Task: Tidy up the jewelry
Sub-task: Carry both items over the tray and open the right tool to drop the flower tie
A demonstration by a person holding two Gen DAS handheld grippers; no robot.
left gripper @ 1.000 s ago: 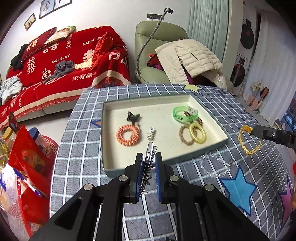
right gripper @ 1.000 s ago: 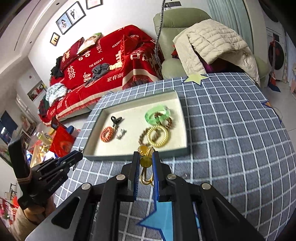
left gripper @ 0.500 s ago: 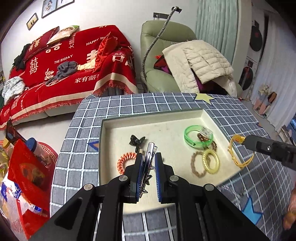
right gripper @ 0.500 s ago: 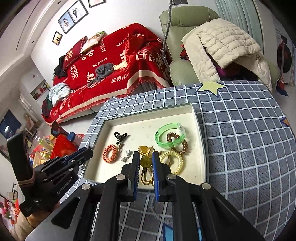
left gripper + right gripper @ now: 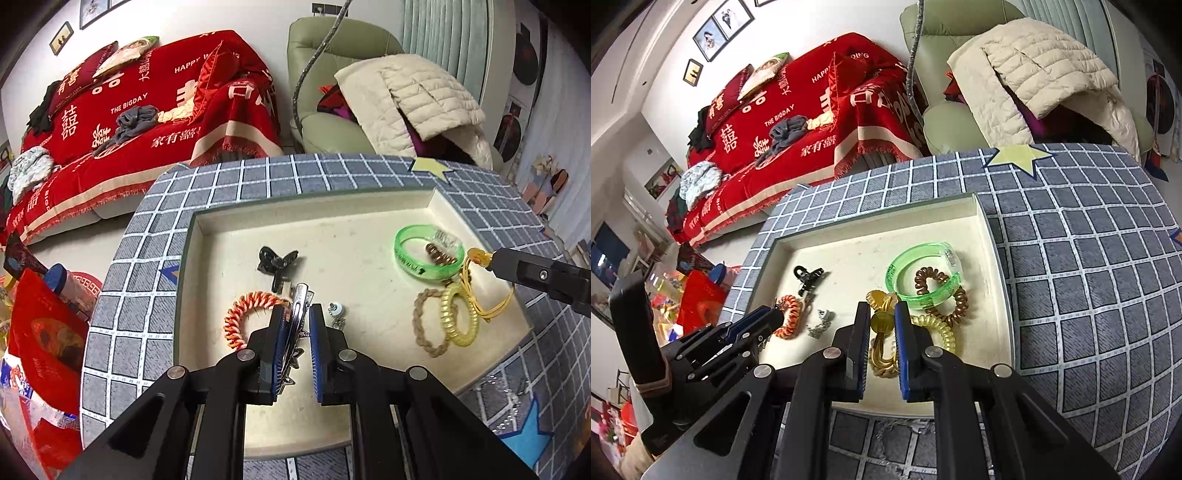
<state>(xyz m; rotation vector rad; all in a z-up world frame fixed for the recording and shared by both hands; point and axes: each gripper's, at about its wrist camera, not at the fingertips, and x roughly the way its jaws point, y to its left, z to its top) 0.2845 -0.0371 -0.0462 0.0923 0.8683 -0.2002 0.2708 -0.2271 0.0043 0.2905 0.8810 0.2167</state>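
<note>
A silver hair clip (image 5: 298,314) sat pinched between the blue pads of the left gripper (image 5: 297,321), its long axis running straight out along the fingers and pointing toward the upper middle of the left wrist frame. In that view it hung over the cream floor of the tray (image 5: 369,206), near the lower centre, with the orange coil hair tie (image 5: 245,317) just to its left, a black claw clip (image 5: 275,262) just above, and a small silver charm (image 5: 336,310) just to its right. Whether the clip's tip touched the tray floor could not be told.

The right gripper (image 5: 882,325) was clamped on a yellow corded ornament (image 5: 881,321) with an amber disc, the cord loops trailing down between its fingers. In the right wrist frame this piece hung at lower centre, over the tray's right-hand cluster: the yellow coil tie (image 5: 936,326) just right of it, the green bangle (image 5: 923,277) and brown coil tie (image 5: 938,291) above and right.

Both pieces looked already over the tray, so the coming move was probably a release. Bare floor lay directly ahead of and beneath the left tool's clip, which seemed the nearer to a free spot; the right tool's ornament hung above things already lying there and would likely land on them.
</note>
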